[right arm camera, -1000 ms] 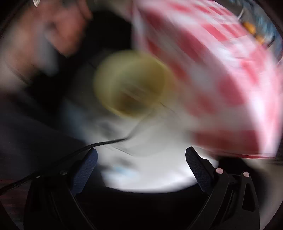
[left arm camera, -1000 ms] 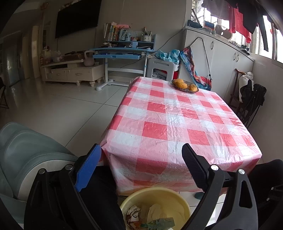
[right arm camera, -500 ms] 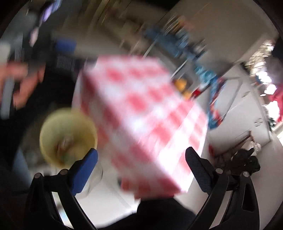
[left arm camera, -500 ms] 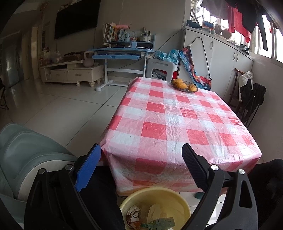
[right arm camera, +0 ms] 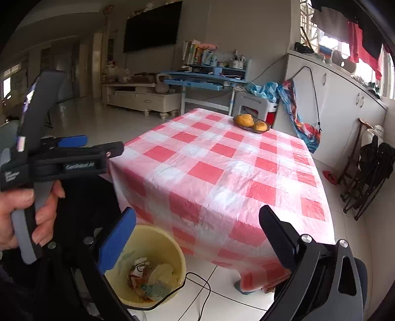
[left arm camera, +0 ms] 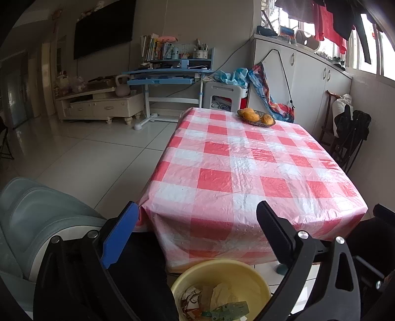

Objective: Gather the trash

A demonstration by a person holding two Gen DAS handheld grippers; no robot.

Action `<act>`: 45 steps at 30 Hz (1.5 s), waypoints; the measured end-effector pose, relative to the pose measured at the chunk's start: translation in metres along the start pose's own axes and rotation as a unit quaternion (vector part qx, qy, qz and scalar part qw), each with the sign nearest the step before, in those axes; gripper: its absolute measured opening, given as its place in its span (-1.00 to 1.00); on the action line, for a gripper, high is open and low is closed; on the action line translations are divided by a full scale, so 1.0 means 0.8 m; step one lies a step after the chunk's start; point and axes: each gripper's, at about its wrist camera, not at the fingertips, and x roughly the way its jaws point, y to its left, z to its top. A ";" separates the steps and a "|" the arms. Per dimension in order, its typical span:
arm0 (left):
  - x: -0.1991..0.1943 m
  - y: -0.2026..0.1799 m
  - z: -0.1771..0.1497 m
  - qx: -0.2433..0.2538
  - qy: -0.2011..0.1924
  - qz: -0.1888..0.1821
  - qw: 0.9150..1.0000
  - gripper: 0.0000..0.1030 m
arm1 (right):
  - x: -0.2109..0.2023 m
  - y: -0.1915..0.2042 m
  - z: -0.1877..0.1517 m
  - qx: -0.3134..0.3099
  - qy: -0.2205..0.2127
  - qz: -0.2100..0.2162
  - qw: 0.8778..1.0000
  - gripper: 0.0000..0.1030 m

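Right hand-held gripper now level over table, wide and empty like left; label lettering illegible.

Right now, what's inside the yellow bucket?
The yellow bucket holds crumpled paper and wrappers. Whatever lies under that heap is covered.

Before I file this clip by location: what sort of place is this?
Most likely a home living and dining room: a checked table with a fruit dish, a wall TV and laundry at the window.
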 end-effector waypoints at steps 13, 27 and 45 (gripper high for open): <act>-0.011 -0.001 -0.005 0.013 0.008 0.018 1.000 0.85 | 0.000 0.016 -0.005 0.009 0.005 -0.011 1.000 0.85; -0.018 -0.019 -0.005 0.043 -0.004 0.013 0.999 0.86 | 0.002 0.036 -0.008 -0.045 0.001 -0.024 0.999 0.85; -0.019 -0.012 -0.005 0.040 -0.022 -0.003 0.999 0.86 | 0.013 0.038 -0.016 -0.050 0.011 -0.039 0.998 0.85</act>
